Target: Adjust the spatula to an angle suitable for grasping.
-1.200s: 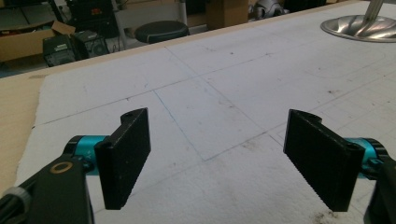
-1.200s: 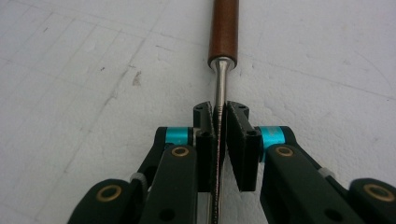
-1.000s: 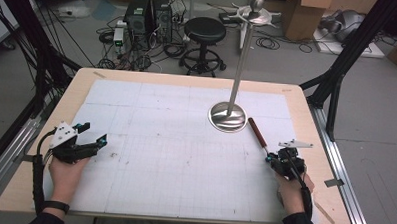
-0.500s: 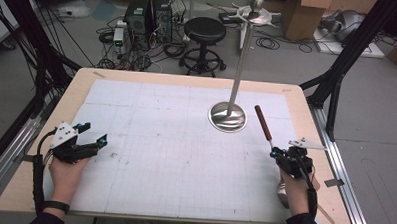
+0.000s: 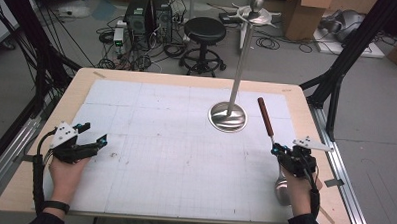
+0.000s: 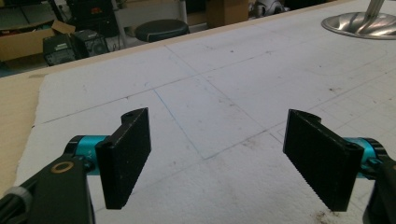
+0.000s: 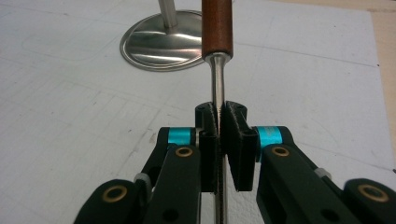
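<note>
Jaws of the right gripper (image 7: pixel 219 140) pinch a ladle (image 5: pixel 267 119) by its thin steel shaft; the left gripper (image 6: pixel 217 158) gapes empty. Gripped that narrowly, it could swivel and strike the stand (image 5: pixel 228 117).

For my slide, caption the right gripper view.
Right gripper shut on a ladle's metal shaft, brown handle toward the steel stand base.

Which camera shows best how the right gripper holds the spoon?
The right gripper view: the right gripper is shut on the spoon at its metal shaft, just below the brown handle. The high view shows the whole spoon, small.
</note>
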Motion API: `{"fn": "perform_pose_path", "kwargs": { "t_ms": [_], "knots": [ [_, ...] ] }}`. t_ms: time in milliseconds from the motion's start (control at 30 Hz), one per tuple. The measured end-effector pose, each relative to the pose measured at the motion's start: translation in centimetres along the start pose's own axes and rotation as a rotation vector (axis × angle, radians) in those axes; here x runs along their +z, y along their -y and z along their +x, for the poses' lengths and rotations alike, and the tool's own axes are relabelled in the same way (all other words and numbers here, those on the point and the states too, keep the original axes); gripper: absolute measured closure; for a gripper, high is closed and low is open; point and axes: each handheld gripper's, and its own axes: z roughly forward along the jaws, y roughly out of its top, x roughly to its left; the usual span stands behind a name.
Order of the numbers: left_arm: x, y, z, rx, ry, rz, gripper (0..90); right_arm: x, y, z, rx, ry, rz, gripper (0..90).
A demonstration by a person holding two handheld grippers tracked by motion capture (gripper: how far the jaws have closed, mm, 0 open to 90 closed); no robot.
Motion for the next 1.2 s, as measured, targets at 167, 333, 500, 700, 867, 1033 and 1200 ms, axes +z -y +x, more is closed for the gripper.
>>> {"fn": "perform_pose_path", "kwargs": {
  "t_ms": [167,333,500,700,867,1033,1200],
  "knots": [
    [0.0,0.0,0.0,0.0,0.0,0.001,23.9,-0.2,-0.1,0.1,-0.007,-0.012,-0.024,84.5],
    [0.0,0.0,0.0,0.0,-0.001,0.003,23.9,-0.5,-0.1,0.0,-0.003,-0.028,-0.047,84.6],
    [0.1,0.0,0.0,0.001,0.0,0.003,23.9,-1.0,-0.3,-0.2,0.006,-0.048,-0.084,84.6],
    [0.1,0.0,-0.1,0.001,0.001,0.003,23.9,-1.5,-0.5,-0.3,0.018,-0.062,-0.124,84.6],
    [0.1,0.1,-0.1,0.0,0.002,0.005,23.9,-2.0,-0.7,-0.3,0.02,-0.07,-0.149,84.6],
    [0.1,0.1,-0.1,0.003,0.005,0.007,24.0,-2.2,-0.9,-0.2,0.017,-0.076,-0.175,84.6],
    [0.2,0.1,-0.1,0.005,0.005,0.011,24.0,-2.4,-1.0,-0.2,0.018,-0.079,-0.196,84.5]
  ]
}}
